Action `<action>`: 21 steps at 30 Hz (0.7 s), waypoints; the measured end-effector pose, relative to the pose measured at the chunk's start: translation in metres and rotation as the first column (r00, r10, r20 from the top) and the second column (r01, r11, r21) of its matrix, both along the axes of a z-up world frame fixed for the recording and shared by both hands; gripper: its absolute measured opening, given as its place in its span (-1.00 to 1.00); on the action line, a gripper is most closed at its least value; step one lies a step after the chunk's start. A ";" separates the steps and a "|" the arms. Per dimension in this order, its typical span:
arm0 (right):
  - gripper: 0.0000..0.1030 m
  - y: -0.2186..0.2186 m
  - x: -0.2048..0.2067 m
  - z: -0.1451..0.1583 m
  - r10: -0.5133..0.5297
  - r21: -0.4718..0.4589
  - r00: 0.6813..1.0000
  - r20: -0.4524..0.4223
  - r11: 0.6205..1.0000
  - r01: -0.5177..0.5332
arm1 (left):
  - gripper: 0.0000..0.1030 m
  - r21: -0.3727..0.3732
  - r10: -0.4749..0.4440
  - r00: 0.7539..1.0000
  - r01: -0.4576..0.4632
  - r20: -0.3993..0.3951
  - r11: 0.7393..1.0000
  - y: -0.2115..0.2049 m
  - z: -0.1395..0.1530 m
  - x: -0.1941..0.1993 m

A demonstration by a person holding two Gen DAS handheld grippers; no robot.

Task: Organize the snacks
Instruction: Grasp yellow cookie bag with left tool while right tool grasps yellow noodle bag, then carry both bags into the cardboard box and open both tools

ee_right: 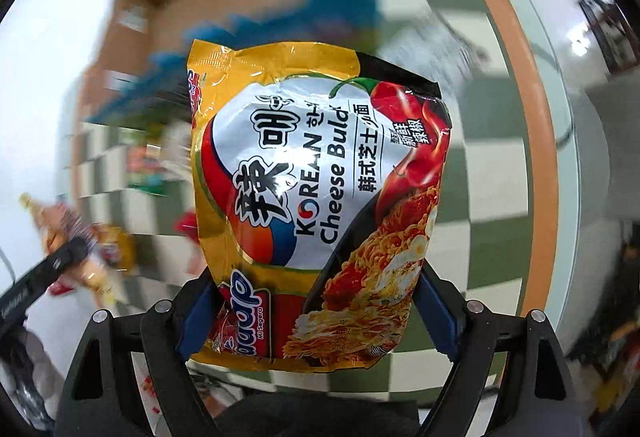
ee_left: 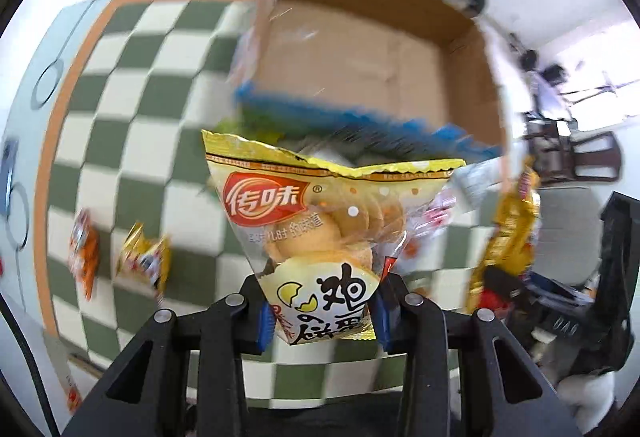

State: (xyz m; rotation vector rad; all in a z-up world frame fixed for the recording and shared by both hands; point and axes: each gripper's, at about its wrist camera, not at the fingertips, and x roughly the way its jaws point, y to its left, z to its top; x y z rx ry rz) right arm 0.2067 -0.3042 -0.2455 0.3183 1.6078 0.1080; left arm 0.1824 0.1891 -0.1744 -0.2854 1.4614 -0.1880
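The left gripper (ee_left: 322, 311) has its fingers clamped on the lower end of a small yellow biscuit packet (ee_left: 316, 221), which stands up between the blue pads (ee_left: 266, 321). The right gripper (ee_right: 316, 317) holds a big yellow noodle packet (ee_right: 316, 197); its fingers stand wide but press against both sides of the packet's lower part. Both packets hang above the tabletop, which is covered with a green and white checkered cloth (ee_left: 132, 133).

On this cloth, to the left in the left wrist view, lie an orange snack packet (ee_left: 83, 249) and just beside it a gold one (ee_left: 144, 257). Farther away stands an open cardboard box (ee_left: 360, 49); its bottom looks bare in the part that shows. At its near edge there is a blurred blue packet (ee_left: 360, 117), but I cannot tell whether it lies inside the box or in front of it.
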 end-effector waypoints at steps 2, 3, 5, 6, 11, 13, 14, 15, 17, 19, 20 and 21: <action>0.72 -0.002 0.017 0.034 0.027 0.039 0.998 0.050 0.999 -0.029 | -0.32 -0.011 -0.017 1.000 0.018 0.017 1.000 -0.014 0.011 0.026; 0.72 -0.001 0.027 0.051 0.034 0.050 0.997 0.065 0.998 -0.037 | -0.32 -0.011 -0.030 0.999 0.030 0.032 0.999 -0.018 0.022 0.041; 0.72 -0.005 0.050 0.068 0.058 0.066 0.993 0.103 0.996 -0.065 | -0.32 -0.002 -0.047 0.998 0.048 0.051 0.999 -0.045 0.024 0.071; 0.72 -0.006 0.065 0.078 0.065 0.062 0.991 0.119 0.995 -0.073 | -0.32 -0.002 -0.064 0.997 0.064 0.052 0.998 -0.050 0.028 0.087; 0.72 -0.017 0.134 0.069 0.087 0.016 0.984 0.154 0.996 -0.090 | -0.32 -0.002 -0.078 0.997 0.078 -0.012 0.997 -0.091 -0.006 0.164; 0.72 -0.026 0.164 0.053 0.097 0.006 0.986 0.139 0.995 -0.098 | -0.32 0.004 -0.088 0.995 0.089 -0.044 0.996 -0.097 -0.023 0.189; 0.72 -0.028 0.175 0.045 0.103 -0.003 0.986 0.132 0.995 -0.104 | -0.32 0.010 -0.091 0.994 0.092 -0.061 0.996 -0.100 -0.027 0.196; 0.72 -0.030 0.188 0.036 0.114 -0.013 0.986 0.122 0.994 -0.113 | -0.32 0.009 -0.101 0.991 0.102 -0.084 0.995 -0.104 -0.037 0.207; 0.72 -0.027 0.215 0.019 0.129 -0.027 0.986 0.102 0.992 -0.127 | -0.32 0.003 -0.095 0.987 0.097 -0.133 0.995 -0.108 -0.056 0.227; 0.72 -0.026 0.228 -0.006 0.141 -0.040 0.987 0.075 0.990 -0.138 | -0.31 -0.011 -0.100 0.979 0.100 -0.176 0.995 -0.112 -0.075 0.243; 0.72 -0.006 0.237 -0.016 0.141 -0.042 0.988 0.065 0.990 -0.138 | -0.32 -0.012 -0.099 0.976 0.098 -0.192 0.995 -0.114 -0.084 0.249; 0.72 0.005 0.252 -0.029 0.145 -0.040 0.988 0.048 0.989 -0.143 | -0.31 -0.018 -0.110 0.972 0.109 -0.208 0.994 -0.117 -0.091 0.255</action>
